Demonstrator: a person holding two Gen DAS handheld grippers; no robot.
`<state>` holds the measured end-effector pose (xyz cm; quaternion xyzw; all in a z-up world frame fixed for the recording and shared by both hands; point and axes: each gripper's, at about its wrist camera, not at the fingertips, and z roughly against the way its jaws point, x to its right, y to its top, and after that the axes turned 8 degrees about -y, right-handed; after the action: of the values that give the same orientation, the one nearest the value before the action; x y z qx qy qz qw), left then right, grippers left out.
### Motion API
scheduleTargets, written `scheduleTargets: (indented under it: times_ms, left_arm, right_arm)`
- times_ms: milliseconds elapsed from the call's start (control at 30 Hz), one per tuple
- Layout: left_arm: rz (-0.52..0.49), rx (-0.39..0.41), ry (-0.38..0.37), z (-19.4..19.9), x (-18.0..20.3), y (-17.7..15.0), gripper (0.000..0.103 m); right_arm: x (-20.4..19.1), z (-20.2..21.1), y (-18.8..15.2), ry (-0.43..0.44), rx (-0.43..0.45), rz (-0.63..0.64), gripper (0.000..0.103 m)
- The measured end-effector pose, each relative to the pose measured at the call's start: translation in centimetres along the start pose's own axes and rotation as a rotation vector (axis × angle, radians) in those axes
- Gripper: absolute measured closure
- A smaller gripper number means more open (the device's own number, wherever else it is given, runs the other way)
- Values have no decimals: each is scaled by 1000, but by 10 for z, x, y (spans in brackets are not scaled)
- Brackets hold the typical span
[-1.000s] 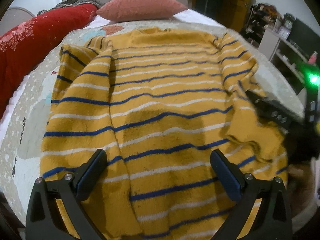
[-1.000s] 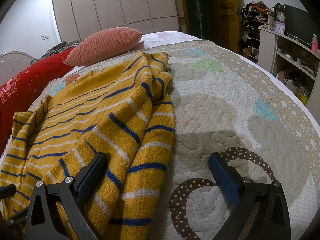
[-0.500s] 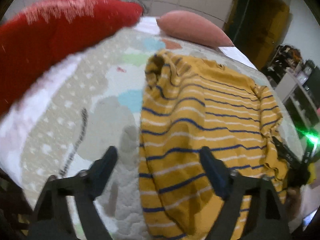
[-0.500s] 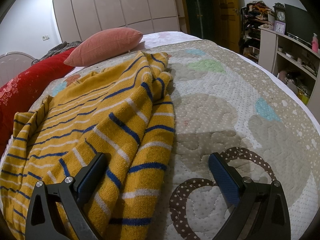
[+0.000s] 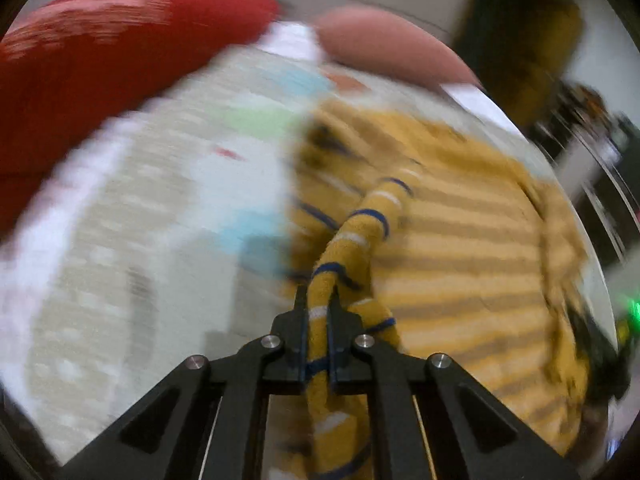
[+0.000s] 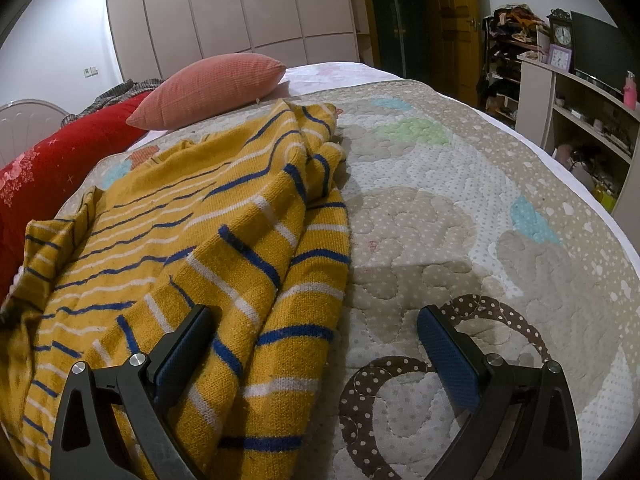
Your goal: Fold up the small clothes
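Left wrist view (blurred): the left hand-held gripper (image 5: 319, 312) is seen pressed together on a rope-like fold of the yellow striped sweater (image 5: 472, 240), the fabric being pinched between its two black fingers (image 5: 298, 320) and drawn up from the garment's left edge. The rest of the sweater is spread over the quilted bedspread (image 5: 132, 240), to the right of the pinched fold. A red blanket (image 5: 100, 48) is seen at upper left and a pink pillow (image 5: 384, 48) beyond the sweater.

Right wrist view (sharp): the right hand-held gripper (image 6: 312, 344) is shown spread wide and low over the bed, nothing being pinched. Its left finger (image 6: 184, 348) lies at the rumpled right side of the sweater (image 6: 192, 240), while its right finger (image 6: 448, 356) is over bare bedspread (image 6: 460, 220) near a brown dotted ring pattern. Whether the pads touch the cloth cannot be told. The sweater is bunched in folds along its right edge and extends toward the pink pillow (image 6: 208, 88). The red blanket (image 6: 48, 160) lies at far left; open shelves (image 6: 580, 112) carrying a clock (image 6: 562, 34) stand at right.
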<state>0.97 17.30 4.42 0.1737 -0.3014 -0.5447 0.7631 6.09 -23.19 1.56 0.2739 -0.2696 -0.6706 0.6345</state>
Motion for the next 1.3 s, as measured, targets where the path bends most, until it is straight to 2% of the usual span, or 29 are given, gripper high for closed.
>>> scheduleTargets:
  times_ms: [133,200,267,333,367,433,533,600,667,700,800,900,1000,1100,1167,1233,1300]
  left_arm:
    - [109,65,207,16,-64,29,96]
    - [139,65,231,24,-86,32,94]
    - [166,73,206,32,-96,29,89]
    - [167,82,181,43,-97,18,79]
    - [161,86,168,50,-94,11,70]
    - [161,98,135,59,-84,-1,58]
    - [146,106,60,75,-58,-21,52]
    - [118,110,16,82,-39,-31,44]
    - [87,113,-8,87,-21,-38,42]
    - [64,114,-11,90,-12,-41,39]
    - [7,114,-12,90,5,-48,36]
    - [-10,90,-38,81,19,-52,36]
    - [9,46,-81,71,26,-58,36]
    - [-14,23,-89,72,37,-67,36]
    - [-38,27,-78,75,40,-71,36]
    - [-45,30,-65,75,37,-73,36]
    - [-32,18,-63,72,34,-74,36]
  right_arm:
    - [0,0,0,-2,0,1,0]
    - [0,0,0,-1,0,0,0]
    - [0,0,0,-2,-1,1,0]
    - [0,0,0,-2,-1,0,0]
    - [0,0,0,-2,-1,0,0]
    - [-1,0,1,-4,-2,-4,0]
    - [0,-2,1,-2,-12,-7,0]
    - [4,-4,6,19,-47,-3,0]
    - [14,1,15,41,-102,-26,12]
    - [20,13,18,55,-90,-57,17]
    - [17,65,21,117,17,-3,15]
    - [-12,95,11,188,37,149,11]
    - [-44,96,-11,213,10,269,11]
    - [-66,80,-29,161,-9,331,11]
    - [-78,71,-34,137,-9,354,21]
    - [-88,64,-35,108,-13,380,63]
    - [-82,63,-29,151,-33,323,75]
